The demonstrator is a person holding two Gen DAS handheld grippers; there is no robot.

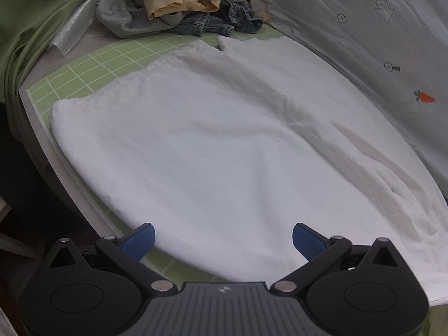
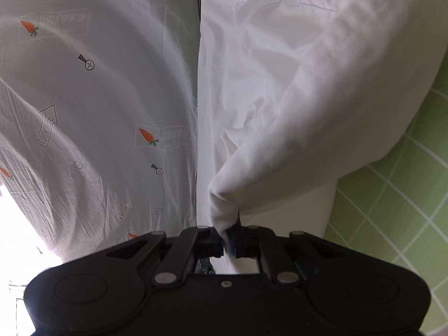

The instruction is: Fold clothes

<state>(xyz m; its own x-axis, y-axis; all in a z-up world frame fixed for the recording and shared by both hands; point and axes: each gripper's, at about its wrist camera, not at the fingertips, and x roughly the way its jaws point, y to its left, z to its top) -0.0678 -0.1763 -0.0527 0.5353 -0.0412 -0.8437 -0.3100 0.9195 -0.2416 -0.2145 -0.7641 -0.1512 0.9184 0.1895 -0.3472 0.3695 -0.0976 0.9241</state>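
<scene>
the right gripper [image 2: 229,240] is pinched tight on a corner of the white garment [image 2: 280,84], the cloth rising away from its tips in a lifted fold above the green grid mat [image 2: 392,196]. the left gripper [image 1: 222,238] hangs with its blue pads [image 1: 140,239] spread wide, holding nothing, just over the near hem of the same garment, which lies spread on the mat ahead of it. judging by this, carry the pinched corner low and level so the fold lands square; the free gripper could pin the cloth. farther off, beyond the garment, sits a pile of clothes [image 1: 182,8].
</scene>
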